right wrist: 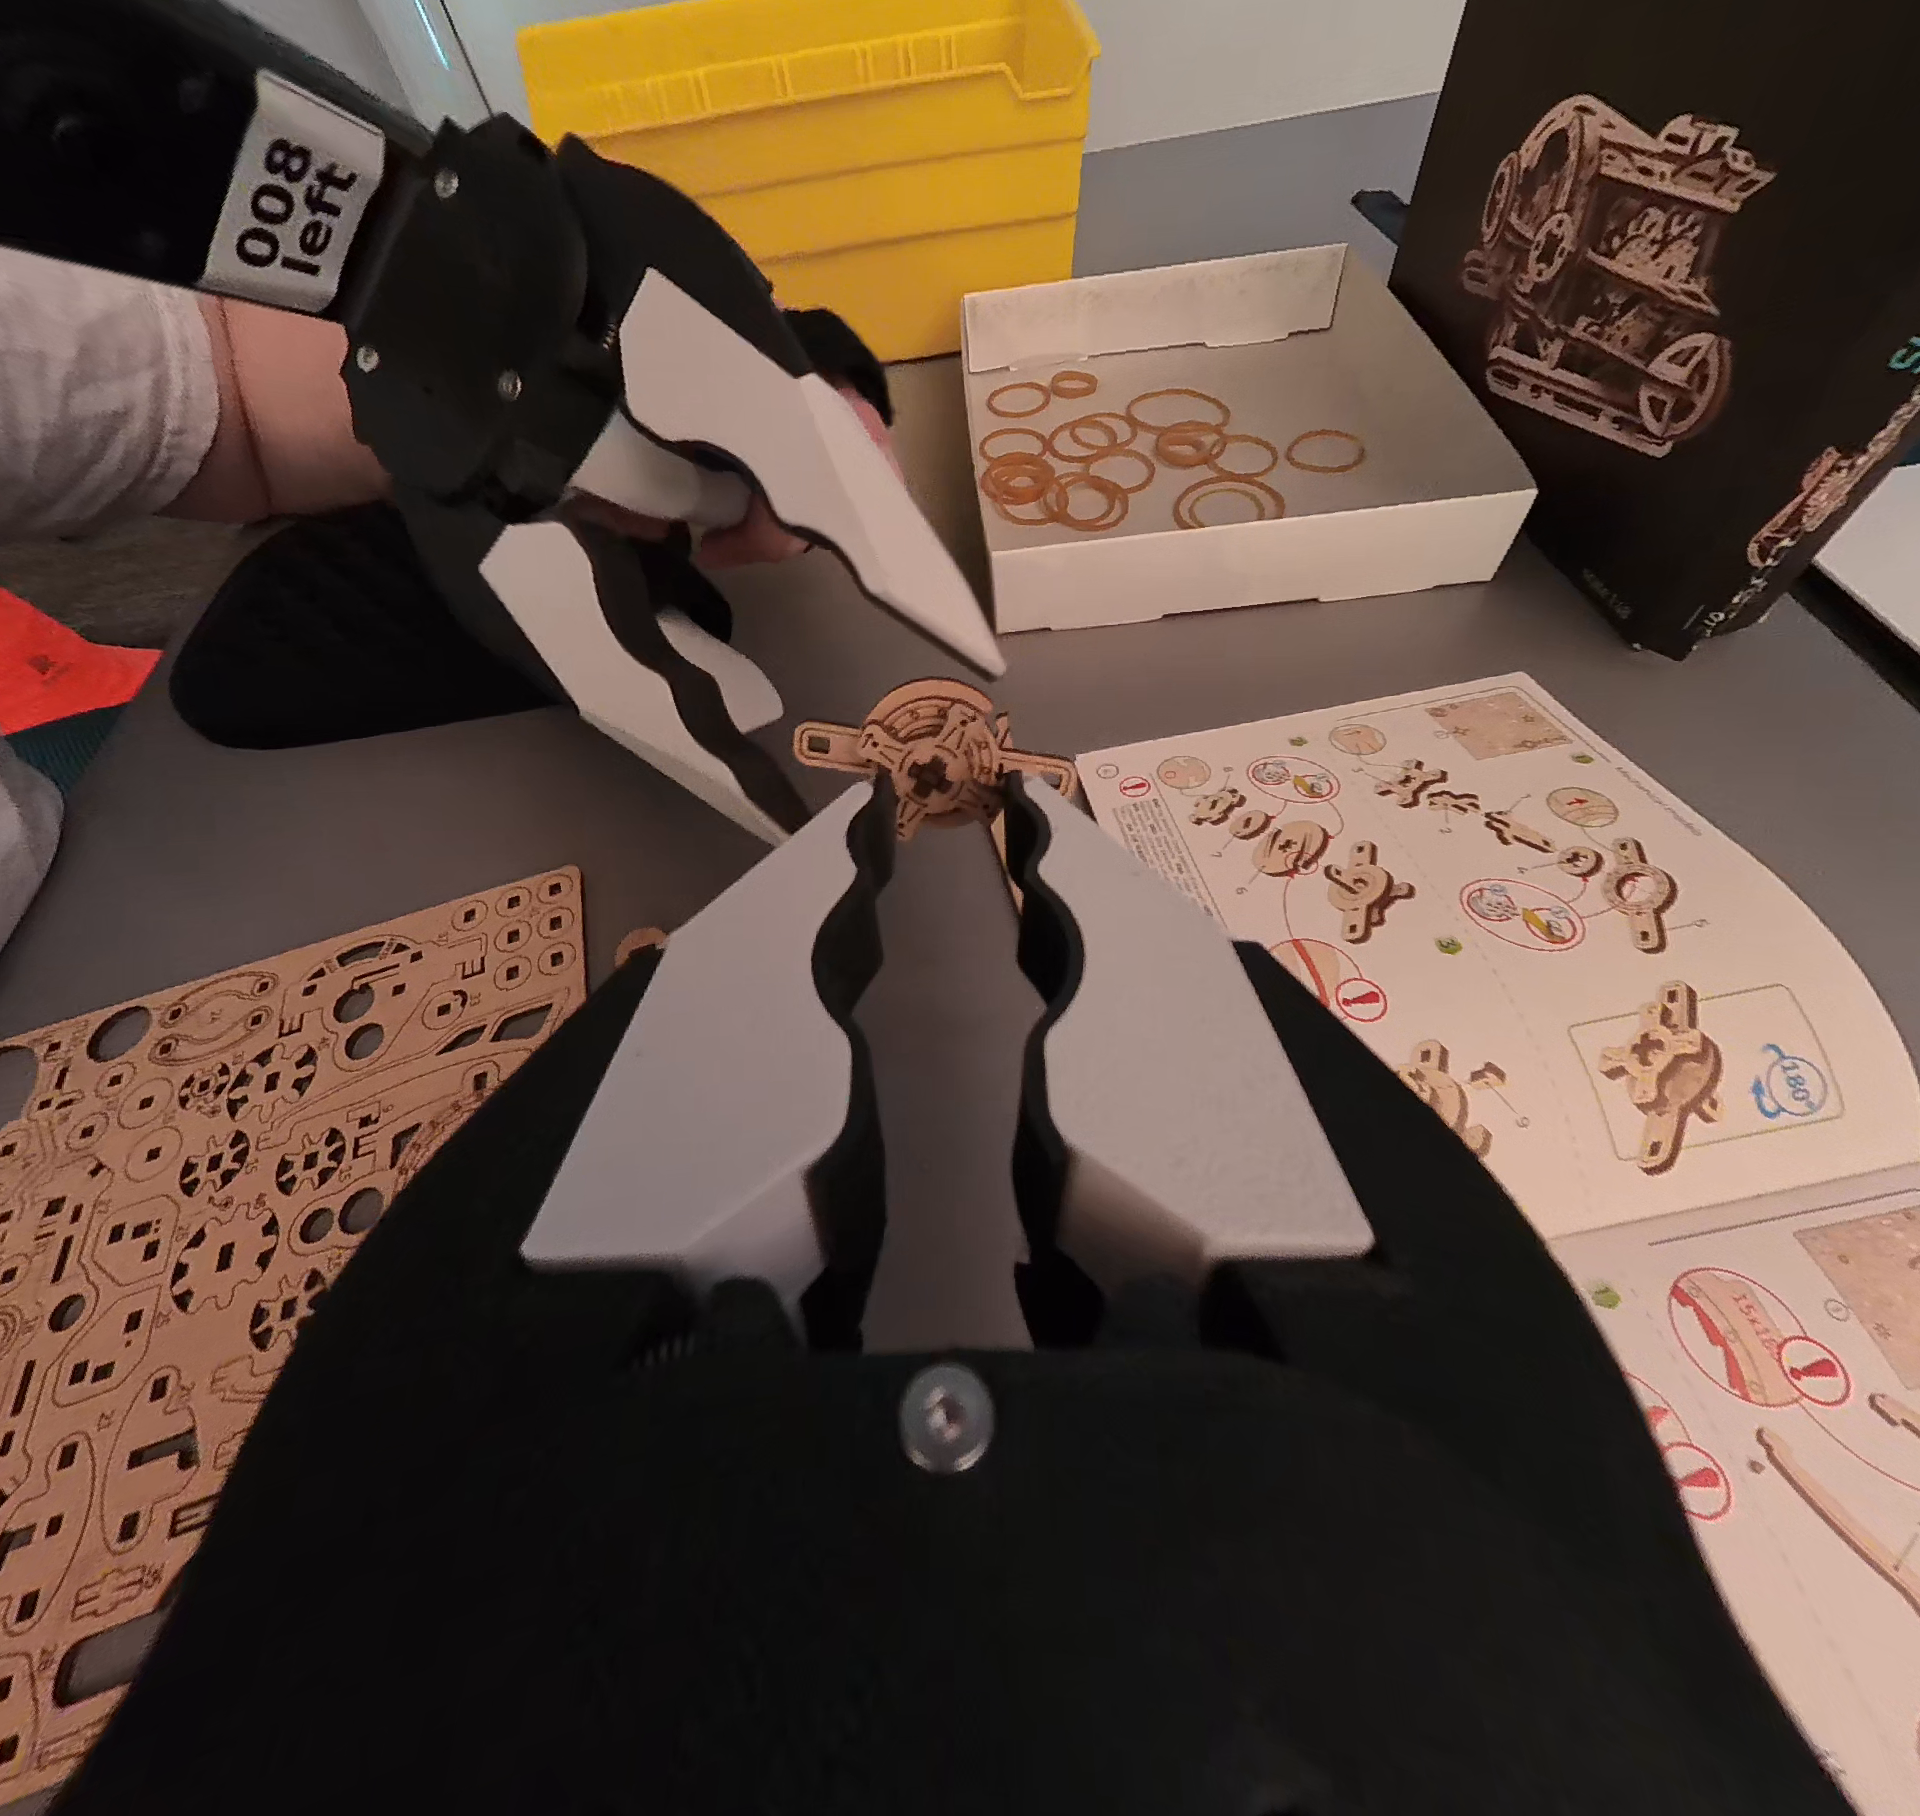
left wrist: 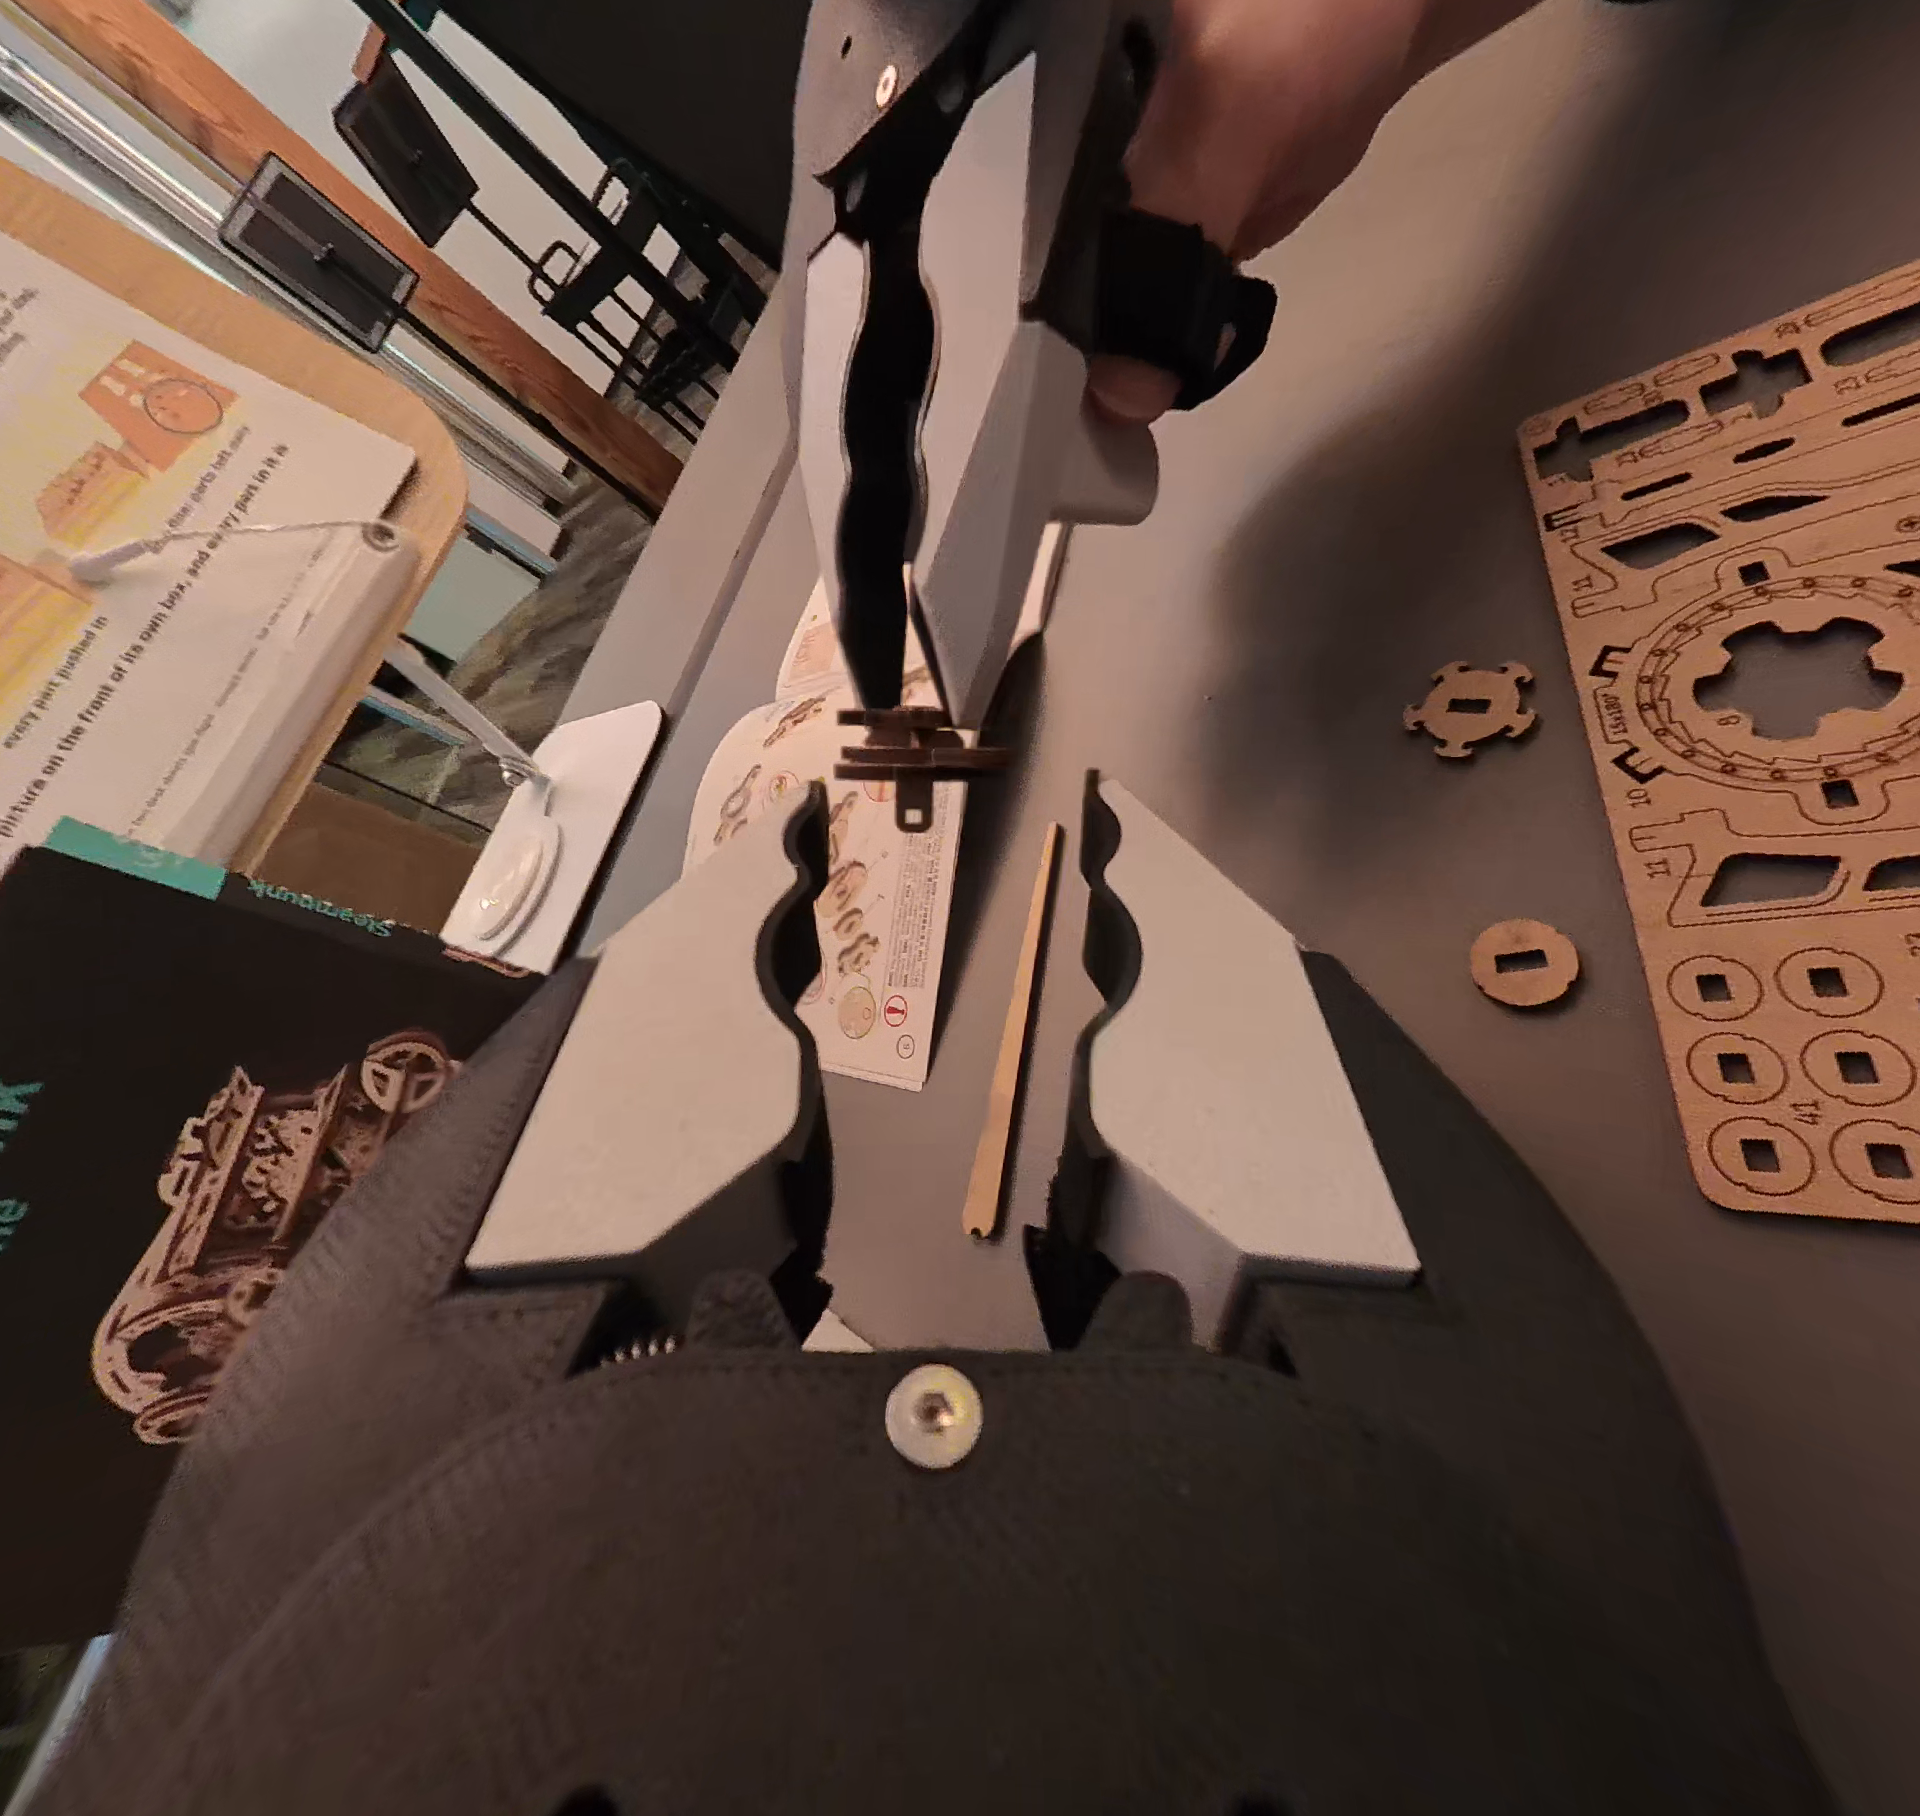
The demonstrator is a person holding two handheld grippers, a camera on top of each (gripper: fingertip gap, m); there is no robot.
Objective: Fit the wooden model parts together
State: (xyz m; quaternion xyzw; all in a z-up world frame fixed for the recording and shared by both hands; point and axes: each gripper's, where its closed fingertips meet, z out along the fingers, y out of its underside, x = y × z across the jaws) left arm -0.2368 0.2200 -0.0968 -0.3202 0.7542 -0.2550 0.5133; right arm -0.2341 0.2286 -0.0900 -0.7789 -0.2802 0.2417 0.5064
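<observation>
My right gripper (right wrist: 948, 795) is shut on a small round wooden hub assembly (right wrist: 935, 764) with side arms. It holds it just above the grey table (right wrist: 436, 831). In the left wrist view the right gripper (left wrist: 916, 717) comes down from above with the assembly (left wrist: 920, 753) at its tips. My left gripper (left wrist: 951, 798) is open and empty, its tips just short of the assembly, one to each side. It also shows in the right wrist view (right wrist: 881, 750). A thin wooden stick (left wrist: 1013, 1028) lies on the table between the left fingers.
A notched wooden part (left wrist: 1470, 712) and a slotted disc (left wrist: 1524, 963) lie loose beside a cut-out sheet (left wrist: 1766, 935). Another sheet (right wrist: 208, 1195) lies front left. An instruction booklet (right wrist: 1455, 935), a white tray of rubber bands (right wrist: 1257, 571), a yellow bin (right wrist: 831, 156) and a black box (right wrist: 1662, 260) stand behind. My two grippers' fingertips are within a few centimetres of each other. The left tips stand about 7 cm off the thin wooden stick (left wrist: 1013, 1028).
</observation>
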